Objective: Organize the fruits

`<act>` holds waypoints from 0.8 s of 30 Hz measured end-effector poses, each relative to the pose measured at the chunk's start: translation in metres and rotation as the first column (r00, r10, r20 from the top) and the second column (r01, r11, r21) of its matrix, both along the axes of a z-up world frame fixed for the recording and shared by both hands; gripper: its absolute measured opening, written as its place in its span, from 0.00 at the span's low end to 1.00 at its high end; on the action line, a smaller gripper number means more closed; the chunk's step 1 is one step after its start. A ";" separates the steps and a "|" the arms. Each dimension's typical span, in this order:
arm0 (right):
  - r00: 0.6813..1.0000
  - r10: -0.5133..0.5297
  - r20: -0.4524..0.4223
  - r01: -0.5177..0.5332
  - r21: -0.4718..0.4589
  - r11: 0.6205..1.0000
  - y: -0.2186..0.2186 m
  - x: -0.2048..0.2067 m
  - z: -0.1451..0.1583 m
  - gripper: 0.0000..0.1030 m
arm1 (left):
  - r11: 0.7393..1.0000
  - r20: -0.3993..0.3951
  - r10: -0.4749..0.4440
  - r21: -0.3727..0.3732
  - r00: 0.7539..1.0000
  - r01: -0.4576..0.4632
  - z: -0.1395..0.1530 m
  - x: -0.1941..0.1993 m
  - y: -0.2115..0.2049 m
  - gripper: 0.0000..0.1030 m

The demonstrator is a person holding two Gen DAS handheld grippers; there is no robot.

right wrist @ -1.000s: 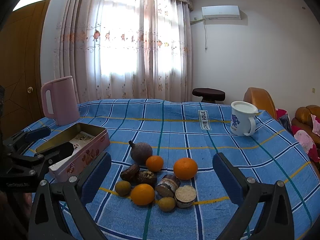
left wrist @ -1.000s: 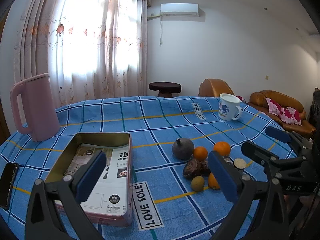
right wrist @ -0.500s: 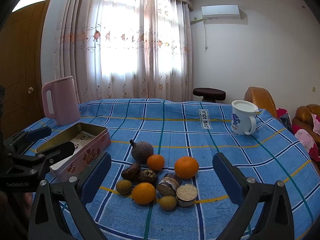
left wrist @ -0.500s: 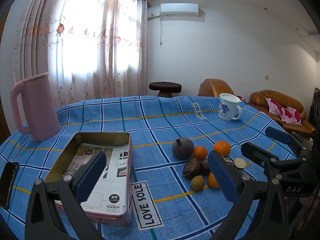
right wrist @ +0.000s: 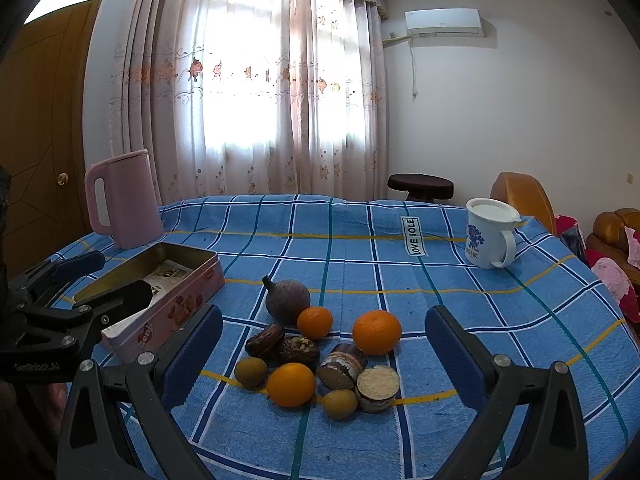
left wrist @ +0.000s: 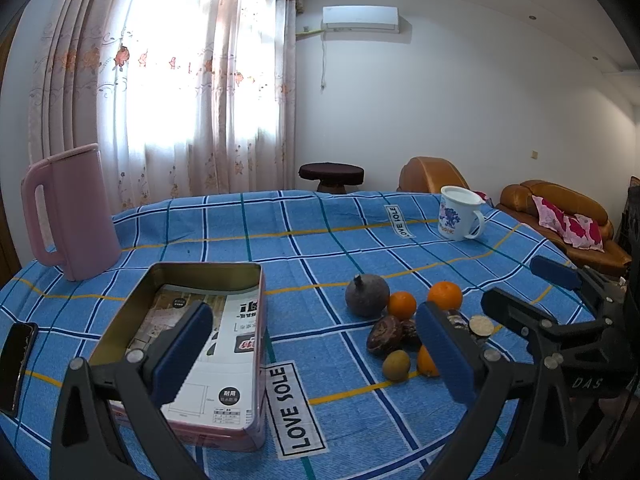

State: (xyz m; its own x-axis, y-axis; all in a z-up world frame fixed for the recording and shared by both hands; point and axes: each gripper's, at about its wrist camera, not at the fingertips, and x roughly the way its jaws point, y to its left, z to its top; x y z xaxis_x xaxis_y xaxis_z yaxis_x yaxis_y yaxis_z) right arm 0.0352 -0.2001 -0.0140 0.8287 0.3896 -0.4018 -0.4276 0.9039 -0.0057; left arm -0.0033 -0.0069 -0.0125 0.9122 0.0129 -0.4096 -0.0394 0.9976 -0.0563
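Observation:
A cluster of fruit lies on the blue checked tablecloth (right wrist: pixel 460 292): a dark purple round fruit (right wrist: pixel 287 299), three oranges (right wrist: pixel 376 332) (right wrist: pixel 315 322) (right wrist: pixel 291 384), two small green fruits (right wrist: pixel 250 372), dark wrinkled pieces (right wrist: pixel 282 348) and two cut cylinders (right wrist: pixel 378 387). An open pink tin box (left wrist: pixel 196 344) with printed paper inside stands left of them. My left gripper (left wrist: pixel 312 356) is open, hovering between box and fruit (left wrist: pixel 367 295). My right gripper (right wrist: pixel 324 360) is open, just before the fruit cluster.
A pink kettle (left wrist: pixel 68 212) stands at the back left. A white mug (right wrist: pixel 490 238) stands at the back right. A black phone (left wrist: pixel 18 364) lies at the left table edge. Sofa (left wrist: pixel 560 216) and stool (left wrist: pixel 331 174) stand beyond the table.
The right gripper's view has shifted very slightly; the fruit sits marginally lower and rightward. Nothing was grasped or moved.

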 end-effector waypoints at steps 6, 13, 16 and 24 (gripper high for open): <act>1.000 0.000 -0.001 0.000 0.000 1.000 0.000 -0.001 -0.001 0.99 | 1.000 0.000 -0.001 0.001 1.000 0.001 0.000 0.000 0.000 1.00; 1.000 -0.002 -0.001 0.002 -0.016 1.000 -0.004 0.001 -0.004 0.99 | 1.000 -0.006 -0.004 0.004 1.000 0.004 -0.002 0.001 0.001 1.00; 0.999 -0.051 -0.009 0.051 -0.039 0.998 -0.017 0.007 -0.012 0.99 | 1.000 -0.019 -0.011 0.003 1.000 0.011 -0.009 0.003 0.000 1.00; 0.987 -0.100 -0.125 0.095 -0.050 0.994 -0.048 0.027 -0.040 0.85 | 0.998 -0.105 -0.069 -0.003 0.992 0.069 -0.033 0.021 -0.020 1.00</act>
